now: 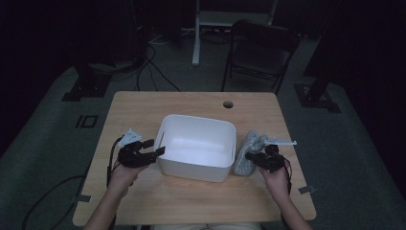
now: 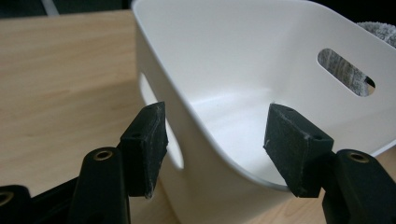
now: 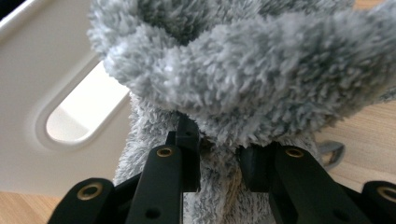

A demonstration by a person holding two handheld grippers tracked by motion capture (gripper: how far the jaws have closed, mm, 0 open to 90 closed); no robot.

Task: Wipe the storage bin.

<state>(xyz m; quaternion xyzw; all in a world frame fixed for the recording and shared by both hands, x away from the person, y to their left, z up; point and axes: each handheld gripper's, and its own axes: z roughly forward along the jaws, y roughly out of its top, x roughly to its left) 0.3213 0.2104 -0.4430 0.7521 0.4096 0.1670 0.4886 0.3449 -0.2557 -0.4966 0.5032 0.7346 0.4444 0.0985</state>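
1. Plainly, the right gripper [image 3: 217, 154] had its jaws clamped on a fold of the grey fluffy cloth [image 3: 243, 79], which bunched up just beyond them against the outer wall of the white bin [image 1: 198, 146].
2. The left gripper [image 2: 215, 140] stood with its jaws apart, straddling the bin's near rim without pressing it.
3. Beneath both lay the wooden table [image 1: 191, 196].
4. Risk, as I judged it: the pinch held only a thin fold, so the cloth's hanging bulk could catch on the rim and tug free.
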